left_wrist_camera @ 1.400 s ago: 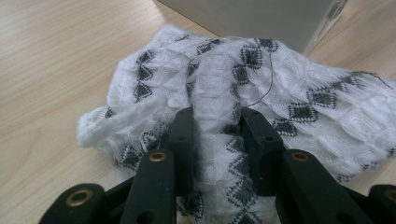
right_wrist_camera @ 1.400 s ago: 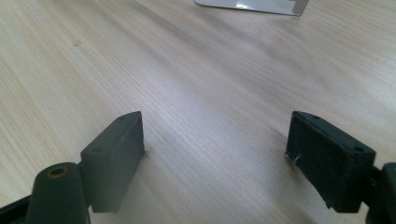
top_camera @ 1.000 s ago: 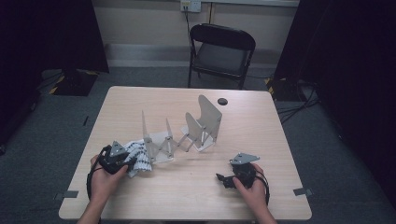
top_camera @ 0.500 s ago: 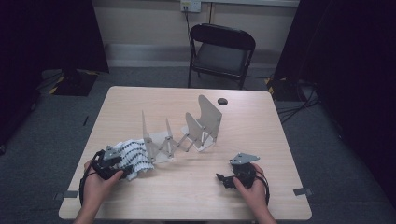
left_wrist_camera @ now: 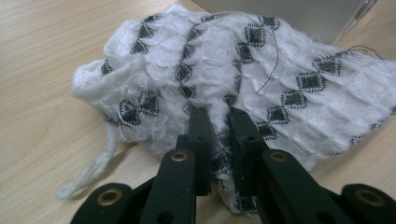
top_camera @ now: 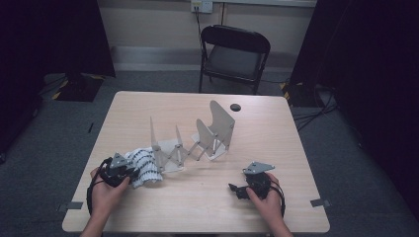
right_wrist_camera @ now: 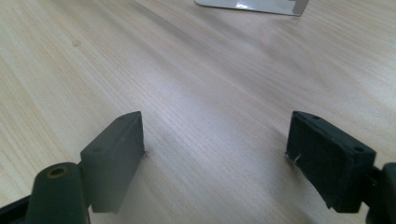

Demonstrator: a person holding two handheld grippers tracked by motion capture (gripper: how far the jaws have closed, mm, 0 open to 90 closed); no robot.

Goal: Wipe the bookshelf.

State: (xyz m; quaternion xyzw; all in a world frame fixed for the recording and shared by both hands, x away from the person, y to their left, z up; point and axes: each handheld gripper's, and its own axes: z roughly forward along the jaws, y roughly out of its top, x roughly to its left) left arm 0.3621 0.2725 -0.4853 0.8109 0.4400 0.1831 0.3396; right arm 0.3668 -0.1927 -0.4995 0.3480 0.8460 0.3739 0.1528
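Table (top_camera: 276,148) | rack (top_camera: 197,143) beside cloth (left_wrist_camera: 243,79) (left gripper (left_wrist_camera: 218,140) pinches it) | right gripper (right_wrist_camera: 215,154) agape

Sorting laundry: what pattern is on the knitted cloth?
White knitted cloth with black diamonds, clearest in the left gripper view.

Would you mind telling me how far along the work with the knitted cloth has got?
Done: the left gripper has just closed its fingers on a fold of the white, black-patterned cloth, which lies bunched on the table beside the folding rack. In hand: that pinch. Left: lifting and placing the cloth, probably on the rack; the right gripper rests open on bare wood.
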